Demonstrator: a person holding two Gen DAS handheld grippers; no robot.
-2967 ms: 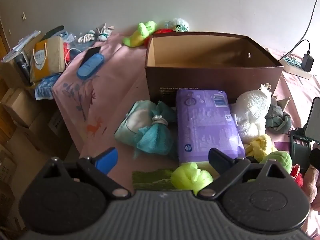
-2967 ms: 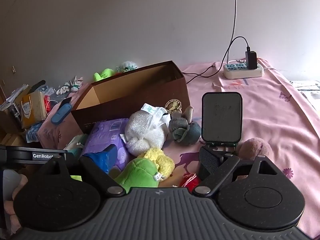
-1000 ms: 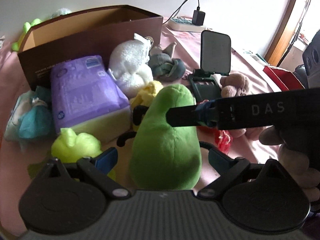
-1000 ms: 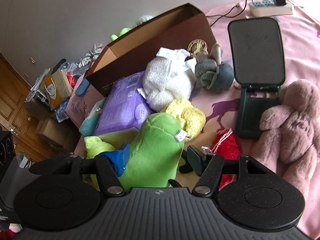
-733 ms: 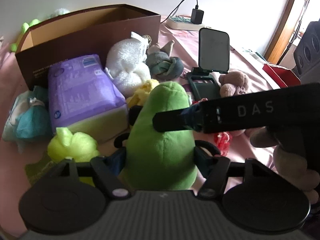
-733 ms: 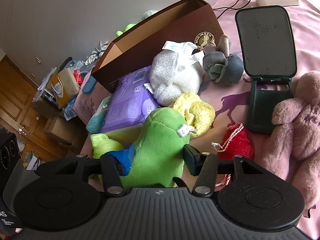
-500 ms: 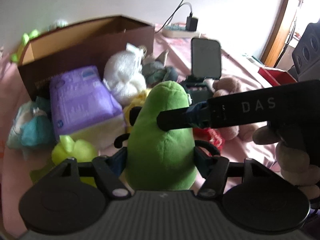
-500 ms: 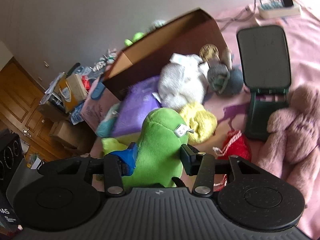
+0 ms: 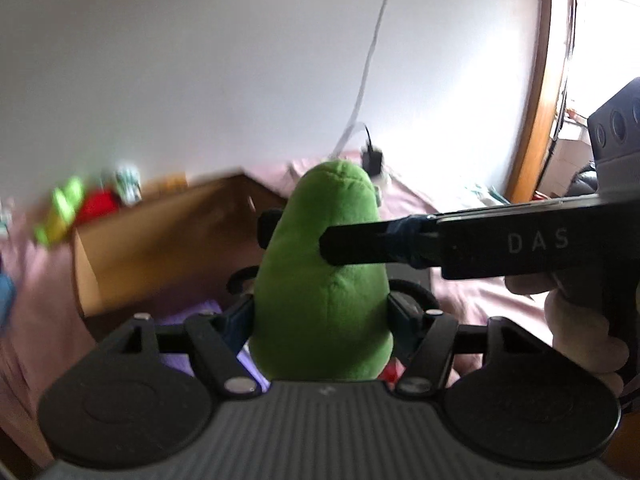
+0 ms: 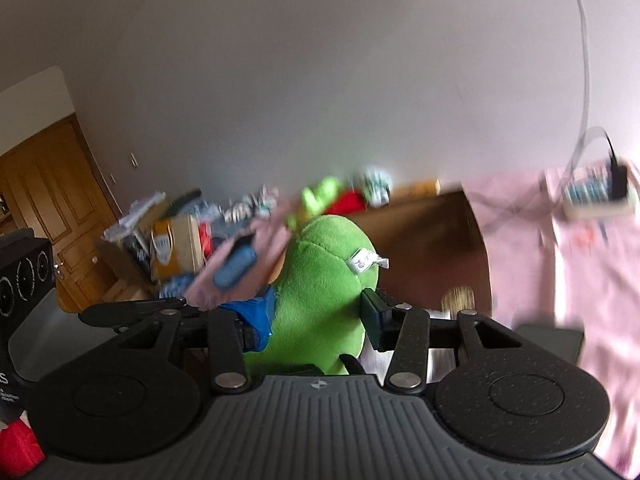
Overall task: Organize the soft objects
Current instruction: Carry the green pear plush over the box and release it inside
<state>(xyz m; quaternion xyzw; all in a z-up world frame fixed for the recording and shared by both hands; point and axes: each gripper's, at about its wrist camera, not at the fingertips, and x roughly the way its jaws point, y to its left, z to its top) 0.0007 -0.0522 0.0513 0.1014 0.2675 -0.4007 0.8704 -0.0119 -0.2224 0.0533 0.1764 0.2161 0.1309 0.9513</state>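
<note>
Both tools now carry the green plush toy (image 9: 324,276) clear of the pink-covered tabletop (image 10: 600,280), where half a second ago it was only just leaving the pile. The left tool (image 9: 320,312) is clenched on the toy's lower body, its pads pressing either flank. The right tool (image 10: 320,312) is clamped on the same toy higher up, near the white tag (image 10: 366,261); in the left view its fingers (image 9: 360,244) cross the toy from the right. The brown cardboard box (image 9: 168,240) now sits behind and below the toy, blurred, and most of the other soft things have dropped out of sight.
</note>
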